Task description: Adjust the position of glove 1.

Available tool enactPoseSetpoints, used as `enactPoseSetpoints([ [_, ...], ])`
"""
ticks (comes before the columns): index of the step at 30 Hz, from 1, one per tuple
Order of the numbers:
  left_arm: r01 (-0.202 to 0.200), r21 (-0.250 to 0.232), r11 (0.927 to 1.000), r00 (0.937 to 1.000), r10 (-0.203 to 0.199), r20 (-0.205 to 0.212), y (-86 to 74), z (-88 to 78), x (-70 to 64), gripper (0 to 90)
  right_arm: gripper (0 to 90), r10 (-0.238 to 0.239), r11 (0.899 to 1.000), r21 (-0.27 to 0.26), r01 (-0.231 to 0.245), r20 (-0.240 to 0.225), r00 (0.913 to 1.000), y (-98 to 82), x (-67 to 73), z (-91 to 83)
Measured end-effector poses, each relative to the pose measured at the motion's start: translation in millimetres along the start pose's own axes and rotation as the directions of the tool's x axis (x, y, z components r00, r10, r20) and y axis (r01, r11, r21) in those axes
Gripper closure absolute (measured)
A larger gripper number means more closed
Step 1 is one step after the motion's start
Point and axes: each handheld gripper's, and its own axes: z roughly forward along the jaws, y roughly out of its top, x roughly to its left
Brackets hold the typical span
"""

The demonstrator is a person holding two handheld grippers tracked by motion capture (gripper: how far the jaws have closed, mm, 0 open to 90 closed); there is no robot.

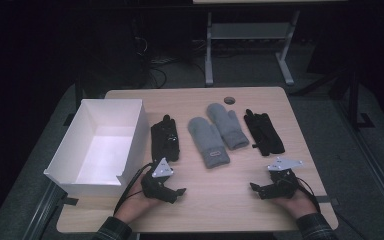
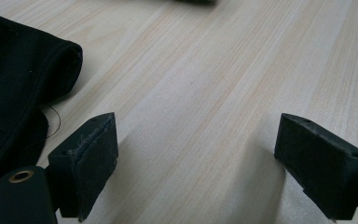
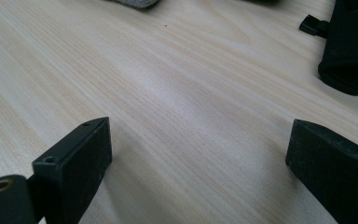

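I hold both grippers low over the tabletop (image 1: 230,205), fingers apart and empty: left gripper (image 1: 180,192) just below the folded black gloves (image 1: 164,139), right gripper (image 1: 256,189) nearer the other black pair (image 1: 264,132). Grey mittens (image 1: 216,132) lie between, white box (image 1: 102,145) at left.

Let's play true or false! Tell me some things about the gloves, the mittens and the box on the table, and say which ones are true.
1. The white box has gloves in it. False: it is empty.
2. The two grey mittens lie side by side between the black gloves. True.
3. The left gripper holds a black glove. False: its fingers are wide apart with bare table between them.
4. The right gripper is open and holds nothing. True.
5. One pair of black gloves lies next to the white box. True.
6. The other black gloves lie on top of the mittens. False: they lie beside them, on the table.
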Motion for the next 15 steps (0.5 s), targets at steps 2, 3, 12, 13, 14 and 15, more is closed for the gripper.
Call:
enactPoseSetpoints([
  [2, 0.002, -0.002, 1.0, 1.0, -0.002, 0.0, 0.1, 0.3, 0.0, 12.7, 6.6, 0.0, 1.0, 0.0, 0.0, 0.0, 1.0, 0.0, 0.0, 0.0],
  [3, 0.002, -0.002, 1.0, 1.0, -0.002, 0.001, 0.1, 0.3, 0.0, 12.6, 6.6, 0.0, 1.0, 0.0, 0.0, -0.002, 1.0, 0.0, -0.1, 0.0],
  [12, 0.004, -0.006, 1.0, 1.0, -0.004, 0.0, 0.2, 0.6, 0.0, 12.7, 7.2, -0.004, 1.0, 0.011, 0.004, -0.009, 1.0, 0.8, -0.7, -0.6],
  [13, 0.005, -0.006, 1.0, 1.0, -0.005, 0.0, 0.1, 0.6, 0.0, 12.6, 7.3, -0.011, 1.0, 0.011, 0.011, -0.012, 0.9999, 1.3, -1.4, -0.1],
  [14, 0.005, -0.006, 1.0, 1.0, -0.005, 0.001, 0.1, 0.6, 0.0, 12.6, 8.6, -0.009, 1.0, 0.019, 0.009, -0.013, 0.9999, 2.6, -1.4, 0.1],
  [15, 0.005, -0.006, 1.0, 1.0, -0.005, 0.001, 0.1, 0.6, 0.0, 12.6, 10.6, -0.013, 1.0, 0.021, 0.013, -0.015, 0.9998, 3.4, -1.7, 0.1],
])
